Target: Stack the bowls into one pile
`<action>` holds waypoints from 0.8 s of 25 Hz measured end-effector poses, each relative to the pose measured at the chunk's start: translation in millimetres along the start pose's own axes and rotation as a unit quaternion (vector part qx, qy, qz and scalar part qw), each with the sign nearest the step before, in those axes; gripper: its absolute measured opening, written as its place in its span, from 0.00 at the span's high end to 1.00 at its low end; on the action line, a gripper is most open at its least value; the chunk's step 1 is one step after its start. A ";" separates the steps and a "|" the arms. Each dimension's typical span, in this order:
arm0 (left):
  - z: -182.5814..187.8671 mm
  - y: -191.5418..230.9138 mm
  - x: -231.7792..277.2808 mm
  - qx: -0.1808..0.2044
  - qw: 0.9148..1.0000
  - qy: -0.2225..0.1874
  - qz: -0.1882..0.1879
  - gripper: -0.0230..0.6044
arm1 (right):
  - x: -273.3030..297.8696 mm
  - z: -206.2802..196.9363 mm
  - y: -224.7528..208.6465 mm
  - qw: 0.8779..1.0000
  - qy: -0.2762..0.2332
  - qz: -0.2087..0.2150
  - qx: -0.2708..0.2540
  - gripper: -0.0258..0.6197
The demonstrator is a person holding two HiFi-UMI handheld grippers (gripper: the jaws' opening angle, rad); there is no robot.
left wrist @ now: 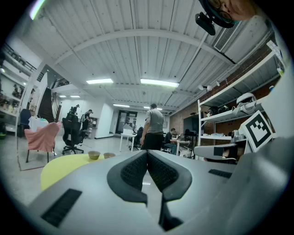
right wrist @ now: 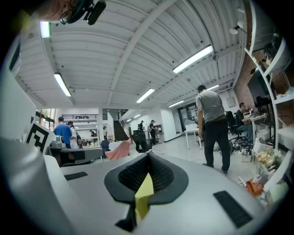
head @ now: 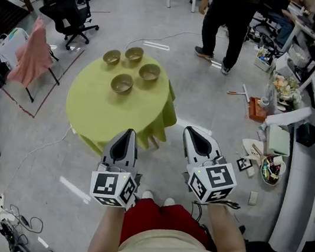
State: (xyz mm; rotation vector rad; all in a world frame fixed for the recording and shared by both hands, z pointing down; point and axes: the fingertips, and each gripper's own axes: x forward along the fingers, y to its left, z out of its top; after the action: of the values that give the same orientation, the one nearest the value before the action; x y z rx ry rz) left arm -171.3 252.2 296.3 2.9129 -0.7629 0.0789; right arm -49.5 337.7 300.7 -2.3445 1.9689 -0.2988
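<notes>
Ahead of both sets of jaws and well apart from them: 4 brown bowls on a round table (head: 117, 116) under a yellow-green cloth (head: 167, 113), none nested yet. Nearest the jaws, the front bowl (head: 122, 83). Beyond it and a little to the right, the right bowl (head: 150, 72). Farthest off, the left bowl (head: 111, 57) and the back bowl (head: 134, 54), close together but apart. All upright and round, so no long axis to line up with.

Left gripper (head: 124, 139): jaws pressed flat together, pinching nothing. In the left gripper view, 2 of the bowls just left of the closed tips and far beyond them.

Right gripper (head: 196, 139): jaws likewise together at the tips and holding nothing. In the slot behind the tips, a yellow-green sliver, probably the cloth seen through the gap and not a held thing. No bowl in the right gripper view.

From the left gripper, almost straight ahead to the front bowl; from the right gripper, ahead and off to the left. Left, then, slightly the nearer. Calls first for spreading the jaws, then for a reach forward and down to a rim.
</notes>
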 end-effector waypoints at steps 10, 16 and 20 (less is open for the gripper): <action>0.6 -10.4 -5.2 0.002 1.000 -0.009 0.009 0.93 | -22.5 0.8 -17.1 1.000 -0.013 -0.006 0.003 0.91; 1.2 -19.4 -8.3 -0.007 1.000 -0.006 0.011 0.93 | -28.2 4.5 -18.0 1.000 -0.010 -0.003 0.003 0.91; -2.2 -20.7 -8.6 -0.016 1.000 -0.004 0.019 0.93 | -28.5 1.9 -18.4 1.000 -0.006 0.000 0.001 0.91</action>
State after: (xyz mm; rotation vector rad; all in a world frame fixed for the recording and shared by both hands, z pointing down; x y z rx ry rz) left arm -168.7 274.5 295.4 2.8713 -0.8144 0.0595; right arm -35.9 368.9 299.0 -2.3395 1.9633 -0.2855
